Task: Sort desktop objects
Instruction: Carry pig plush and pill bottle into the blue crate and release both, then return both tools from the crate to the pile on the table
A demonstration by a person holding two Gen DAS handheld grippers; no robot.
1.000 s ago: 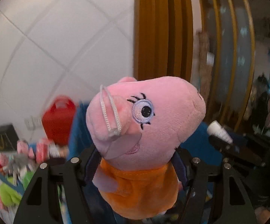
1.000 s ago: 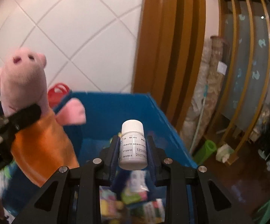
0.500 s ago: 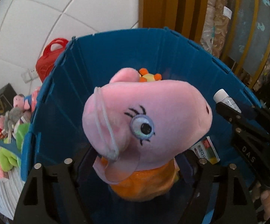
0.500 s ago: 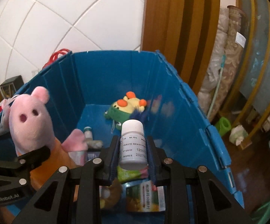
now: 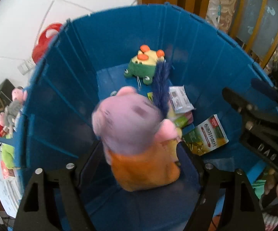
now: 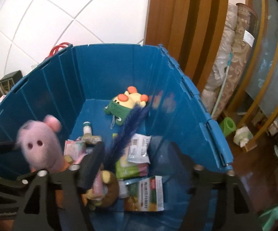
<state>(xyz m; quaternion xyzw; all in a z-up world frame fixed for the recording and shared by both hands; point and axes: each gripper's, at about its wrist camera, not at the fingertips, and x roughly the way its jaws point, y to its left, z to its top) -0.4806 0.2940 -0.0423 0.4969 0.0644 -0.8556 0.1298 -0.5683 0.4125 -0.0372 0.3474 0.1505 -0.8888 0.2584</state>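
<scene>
A pink pig plush (image 5: 135, 127) in an orange dress tips forward, blurred, between the spread fingers of my left gripper (image 5: 138, 144), which no longer clamp it. It hangs inside the blue bin (image 5: 119, 38), and the right wrist view shows the pig plush (image 6: 38, 150) at the bin's (image 6: 110, 67) near left wall. My right gripper (image 6: 137, 148) is over the bin. Its jaws are opening and nothing is between them. The right gripper (image 5: 250, 96) also shows in the left wrist view. I cannot see the white pill bottle.
In the bin lie a green-and-yellow plush (image 6: 125, 104), a blue plume (image 6: 127, 132), a medicine box (image 6: 144, 194), sachets (image 6: 139, 150) and a small bottle (image 6: 87, 128). A red bag (image 5: 44, 40) stands behind it. Toys (image 5: 10, 115) lie on the left. Rolled fabric (image 6: 235, 57) leans at the right.
Both grippers sank and tilted down into the blue bin. The pig has tipped forward out of the left grip. The right fingers have spread and the white bottle has gone from between them.
</scene>
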